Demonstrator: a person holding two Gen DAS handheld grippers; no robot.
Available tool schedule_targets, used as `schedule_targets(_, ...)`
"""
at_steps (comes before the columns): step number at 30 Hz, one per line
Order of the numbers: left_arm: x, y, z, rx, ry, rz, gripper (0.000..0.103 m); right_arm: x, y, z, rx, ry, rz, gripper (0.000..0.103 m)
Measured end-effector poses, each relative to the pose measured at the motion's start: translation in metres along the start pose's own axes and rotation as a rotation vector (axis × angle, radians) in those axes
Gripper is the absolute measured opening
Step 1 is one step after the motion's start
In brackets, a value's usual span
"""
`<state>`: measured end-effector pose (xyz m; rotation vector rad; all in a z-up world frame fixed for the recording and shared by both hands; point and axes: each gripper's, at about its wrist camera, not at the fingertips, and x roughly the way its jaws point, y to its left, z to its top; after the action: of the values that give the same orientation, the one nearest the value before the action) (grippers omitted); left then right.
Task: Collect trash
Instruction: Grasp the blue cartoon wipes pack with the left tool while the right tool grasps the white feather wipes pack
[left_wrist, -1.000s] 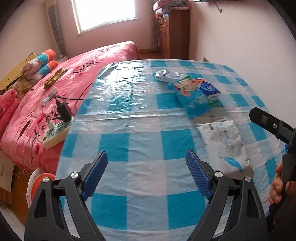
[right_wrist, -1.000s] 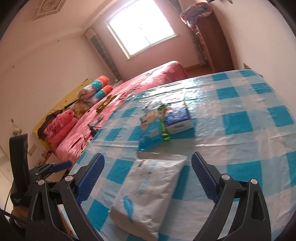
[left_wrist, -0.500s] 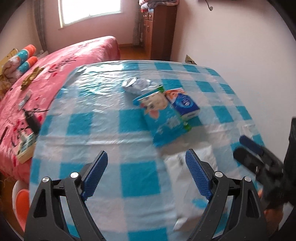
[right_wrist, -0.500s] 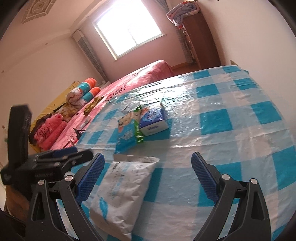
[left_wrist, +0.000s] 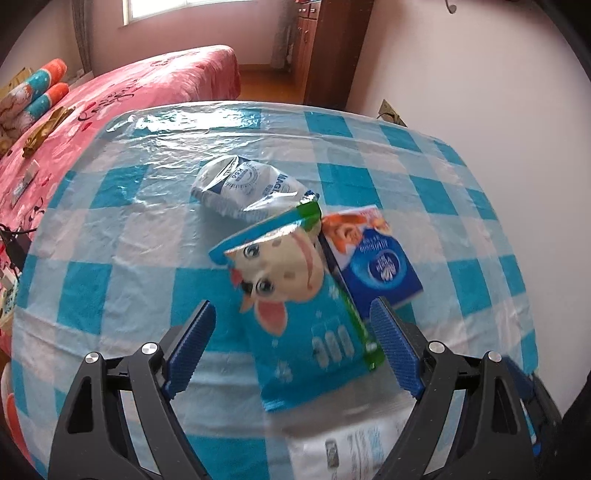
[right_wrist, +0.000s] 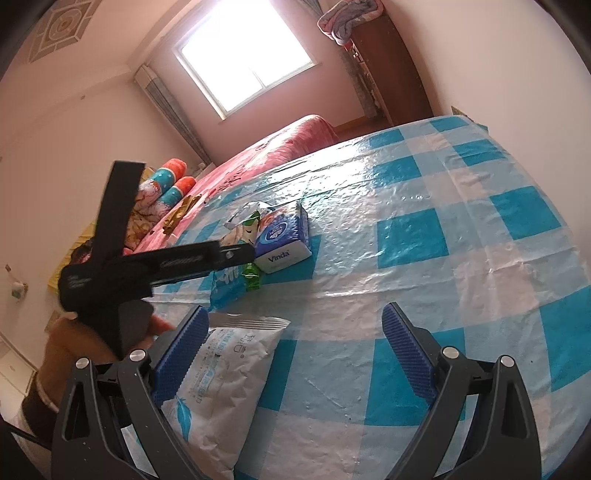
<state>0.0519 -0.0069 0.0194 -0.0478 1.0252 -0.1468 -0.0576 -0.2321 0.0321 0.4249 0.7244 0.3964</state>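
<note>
A blue snack bag with a cartoon cow (left_wrist: 295, 314) lies flat on the blue-and-white checked tablecloth (left_wrist: 110, 295). My left gripper (left_wrist: 291, 347) hovers over its lower half, open, the pads apart from it on both sides. A crumpled silvery wrapper (left_wrist: 243, 188) lies just beyond the bag, and a blue tissue pack (left_wrist: 376, 262) rests against its right edge. A white plastic pouch (right_wrist: 218, 380) lies near the table's front. My right gripper (right_wrist: 291, 358) is open with nothing between its fingers; its left pad (right_wrist: 177, 358) stands over the pouch's edge.
A bed with a pink cover (left_wrist: 147, 85) adjoins the table's left side, pillows (left_wrist: 33, 92) at its head. A brown wardrobe (left_wrist: 325, 48) stands by the far wall. A hand (right_wrist: 74, 339) holds the left gripper's body (right_wrist: 147, 266), which stretches over the snack bag in the right wrist view.
My left gripper has travelled forward and rightward across the table, from bare cloth to right over the cow snack bag. The right gripper has shifted a little; the white pouch now sits lower left in its view.
</note>
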Motion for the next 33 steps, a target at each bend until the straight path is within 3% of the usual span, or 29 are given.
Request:
schedule_targets(5,0.005,0.005,0.004,-0.043,-0.015,-0.011,0.085,0.002,-0.003,0.002,0.021,0.017,0.032,0.094)
schedule_targets(11,0.006,0.003,0.007,-0.053,-0.038,-0.012,0.075,0.004,-0.002,0.002,0.019,0.032,0.050,0.094)
schedule_targets(22,0.006,0.011,0.005,-0.095,-0.064,-0.007,0.047,0.008,0.001,0.000,0.012,0.058,0.071,0.094)
schedule_targets(33,-0.010,0.024,-0.013,-0.091,-0.069,0.012,0.040,0.019,0.013,-0.003,-0.053,0.117,0.078,0.094)
